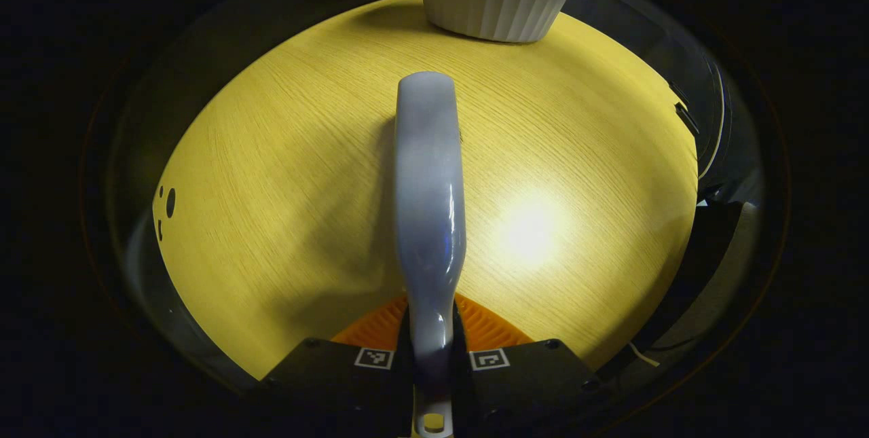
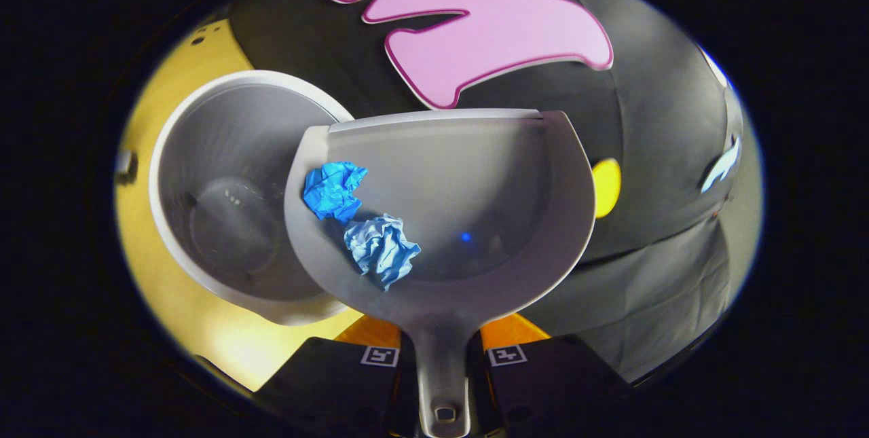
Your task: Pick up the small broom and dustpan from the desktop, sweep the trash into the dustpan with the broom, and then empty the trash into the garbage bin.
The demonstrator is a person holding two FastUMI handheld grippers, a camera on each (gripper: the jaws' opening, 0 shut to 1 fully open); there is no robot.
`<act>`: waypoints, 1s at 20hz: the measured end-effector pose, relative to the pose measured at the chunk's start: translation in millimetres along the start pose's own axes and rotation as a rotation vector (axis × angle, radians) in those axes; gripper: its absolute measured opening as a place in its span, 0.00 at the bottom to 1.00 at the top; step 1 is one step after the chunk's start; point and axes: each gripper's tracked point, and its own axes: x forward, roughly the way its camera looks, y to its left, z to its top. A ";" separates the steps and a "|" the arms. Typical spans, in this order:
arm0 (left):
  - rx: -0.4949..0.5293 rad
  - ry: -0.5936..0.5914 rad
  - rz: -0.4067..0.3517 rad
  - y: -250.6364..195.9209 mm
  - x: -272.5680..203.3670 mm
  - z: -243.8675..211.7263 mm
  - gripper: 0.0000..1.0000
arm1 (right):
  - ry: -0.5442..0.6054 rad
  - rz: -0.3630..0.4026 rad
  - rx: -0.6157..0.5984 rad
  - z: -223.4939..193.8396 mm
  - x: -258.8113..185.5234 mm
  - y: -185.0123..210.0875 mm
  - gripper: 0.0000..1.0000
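Right gripper [image 2: 445, 356] grips the dustpan [image 2: 475, 193] beside the bin [image 2: 224, 153]; tilting early could spill the paper balls [image 2: 380, 248] on the tabletop [image 2: 163, 275]; left gripper [image 1: 432, 356] clamps the broom [image 1: 429, 187].

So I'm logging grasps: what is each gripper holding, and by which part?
The left gripper holds the broom by its handle end. The right gripper holds the dustpan by its handle.

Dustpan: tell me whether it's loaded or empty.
Loaded. The dustpan holds two crumpled paper balls, not yet tipped into the bin.
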 end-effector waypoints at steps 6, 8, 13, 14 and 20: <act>0.000 0.000 0.001 0.0 0.0 0.3 0.27 | -0.115 -0.138 -0.265 10.5 -13.1 -25.6 0.32; -0.005 0.000 0.002 -0.6 -0.1 -0.1 0.27 | -0.130 -0.152 -0.269 10.4 -18.3 -29.9 0.32; 0.000 0.004 0.005 0.6 0.3 0.5 0.27 | -0.087 -0.140 -0.245 -7.0 -11.5 -34.9 0.32; 0.000 0.005 0.004 0.0 0.1 0.1 0.27 | -0.077 -0.136 -0.228 -7.7 -8.3 -37.1 0.32; 0.015 0.019 0.001 2.0 0.3 -0.2 0.26 | 0.020 0.067 0.119 -28.1 -5.3 -11.0 0.33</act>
